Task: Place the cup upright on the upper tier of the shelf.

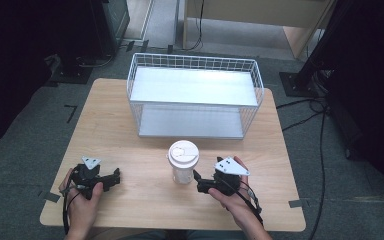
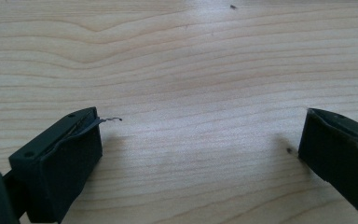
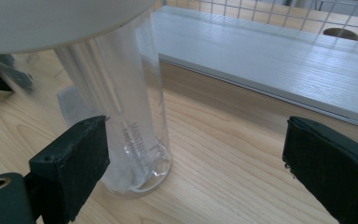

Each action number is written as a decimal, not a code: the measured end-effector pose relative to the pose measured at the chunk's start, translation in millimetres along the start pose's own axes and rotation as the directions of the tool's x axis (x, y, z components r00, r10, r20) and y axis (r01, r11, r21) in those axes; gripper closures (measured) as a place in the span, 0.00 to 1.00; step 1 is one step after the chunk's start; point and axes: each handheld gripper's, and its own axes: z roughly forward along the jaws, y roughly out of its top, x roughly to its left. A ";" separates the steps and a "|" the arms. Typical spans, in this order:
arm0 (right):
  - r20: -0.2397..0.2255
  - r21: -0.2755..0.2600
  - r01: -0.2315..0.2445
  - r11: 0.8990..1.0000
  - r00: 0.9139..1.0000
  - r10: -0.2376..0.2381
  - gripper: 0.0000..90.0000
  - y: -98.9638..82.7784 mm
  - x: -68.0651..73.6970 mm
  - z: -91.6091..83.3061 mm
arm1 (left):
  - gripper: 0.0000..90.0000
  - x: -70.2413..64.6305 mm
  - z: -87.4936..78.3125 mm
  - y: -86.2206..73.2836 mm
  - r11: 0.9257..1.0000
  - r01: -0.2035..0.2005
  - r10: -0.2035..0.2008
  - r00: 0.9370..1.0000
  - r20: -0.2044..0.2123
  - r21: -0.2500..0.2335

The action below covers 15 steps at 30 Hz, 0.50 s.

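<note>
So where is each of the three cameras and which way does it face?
High view: above the person's side, facing forward and down on table, wire rack, lidded clear cup; both hands with left gripper and right gripper.
Left gripper view: rides on the gripper, faces bare tabletop between open jaws.
Right gripper view: low, facing cup and rack shelf.
Shared: cup, rack.

The worktop (image 1: 130,145) is pale wood with a clear grain and a smooth, faintly satin finish. The cup (image 3: 121,116) is clear, glossy plastic under a matt white lid (image 1: 183,152). The basket (image 1: 195,65) is thin white wire; its shelves (image 3: 270,56) look like painted, wood-grained board. The fingers (image 3: 74,158) carry matt black, slightly rough pads, possibly foam.
</note>
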 end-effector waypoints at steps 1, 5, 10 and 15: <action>-0.010 -0.004 -0.001 1.000 1.000 0.001 0.08 0.2 0.4 0.2 | 0.00 -0.1 0.0 0.0 1.000 0.001 -0.001 1.000 0.000 0.000; -0.043 -0.017 0.008 1.000 0.999 -0.009 0.08 0.5 4.8 -0.1 | 0.00 0.0 0.0 0.0 1.000 0.000 0.000 1.000 0.000 0.000; -0.066 -0.025 0.014 1.000 0.998 -0.015 0.08 1.2 9.3 0.5 | 0.00 -0.1 0.1 0.0 1.000 0.000 0.000 1.000 0.000 0.000; -0.086 -0.036 0.029 0.999 0.996 -0.032 0.07 4.1 17.2 3.6 | 0.00 -0.1 0.1 0.0 1.000 0.000 0.000 1.000 -0.001 -0.001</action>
